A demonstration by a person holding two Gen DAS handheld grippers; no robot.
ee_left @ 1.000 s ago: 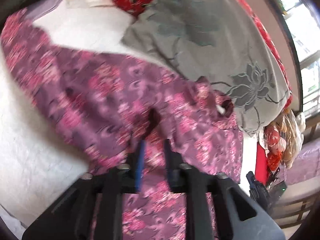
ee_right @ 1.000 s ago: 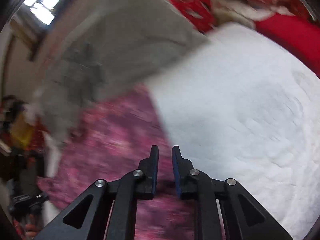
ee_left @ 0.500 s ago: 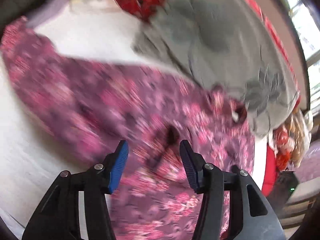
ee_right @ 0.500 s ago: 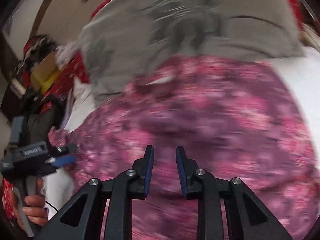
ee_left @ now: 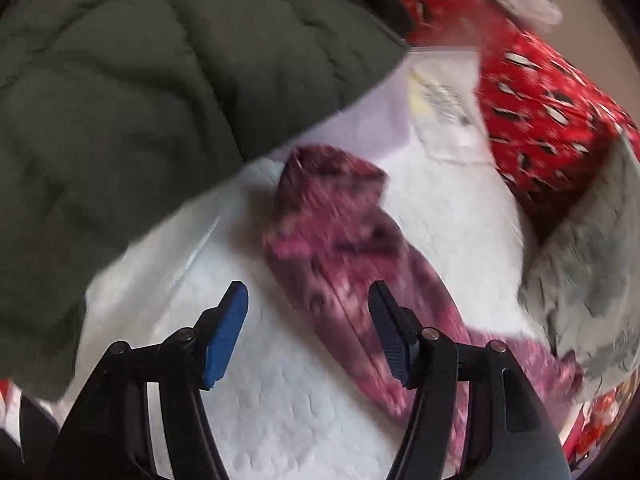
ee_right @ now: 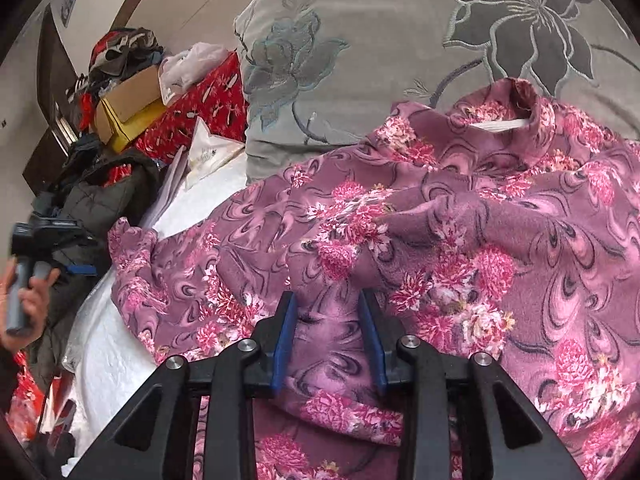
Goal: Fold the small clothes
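I judge the step in hand is getting the top (ee_right: 440,216) spread flat before the first fold, so I want each grab taken low on an edge, with only 1 layer between the pads, and the cloth drawn out without dragging it off the bed (ee_left: 280,408).

Nearest, my right gripper (ee_right: 328,308) sits just over the body of the top. Its jaws have just been opening, stand a little apart, and cloth lies under the gap, but the pads do not press on it.

My left gripper (ee_left: 308,300) hangs over the white bed cover. Its jaws have just been opening too, now wide, holding nothing. The sleeve (ee_left: 340,240) runs from beside the right finger away toward the far edge of the bed, near the dark jacket (ee_left: 140,80).

Farther off, the collar of the top rests against the grey pillow (ee_right: 360,40) at the head of the bed.
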